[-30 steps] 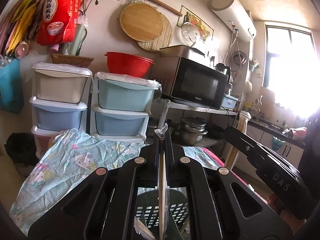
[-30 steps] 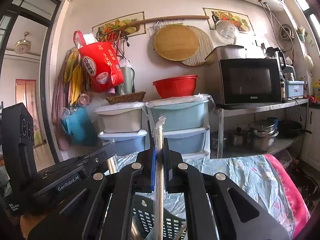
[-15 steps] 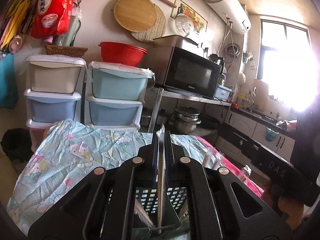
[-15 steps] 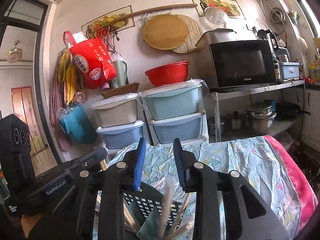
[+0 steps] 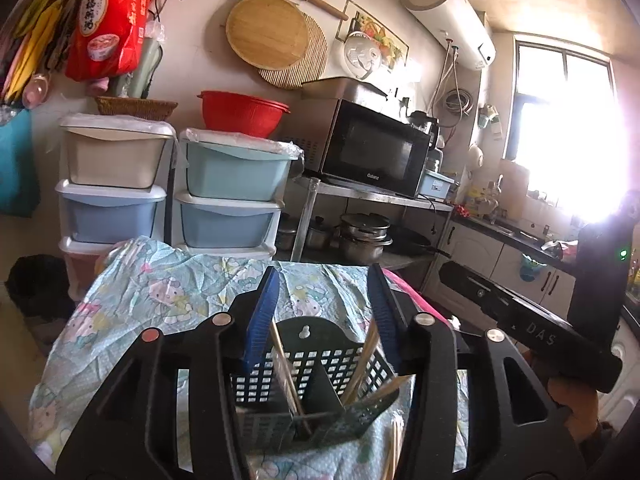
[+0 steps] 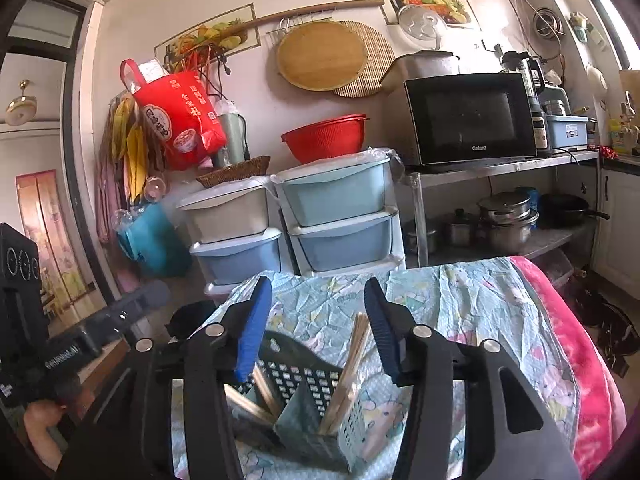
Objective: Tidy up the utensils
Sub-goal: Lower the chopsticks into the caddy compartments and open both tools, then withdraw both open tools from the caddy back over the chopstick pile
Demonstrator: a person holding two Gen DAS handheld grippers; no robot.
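Both claws, left (image 5: pixel 324 300) and right (image 6: pixel 316 312), just opened, empty, above dark perforated plastic caddy (image 5: pixel 320 364); wooden chopsticks (image 5: pixel 362 364) partly hidden, uncountable.

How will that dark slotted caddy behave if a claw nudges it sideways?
The caddy looks like thin perforated plastic, so probably light and apt to slide on the cloth. The chopsticks lean above its rim, so a high push may tip it.

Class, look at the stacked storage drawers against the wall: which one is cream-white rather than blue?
The top drawer of the left stack, directly under the wicker basket. The clearly visible drawers below and beside it are blue.
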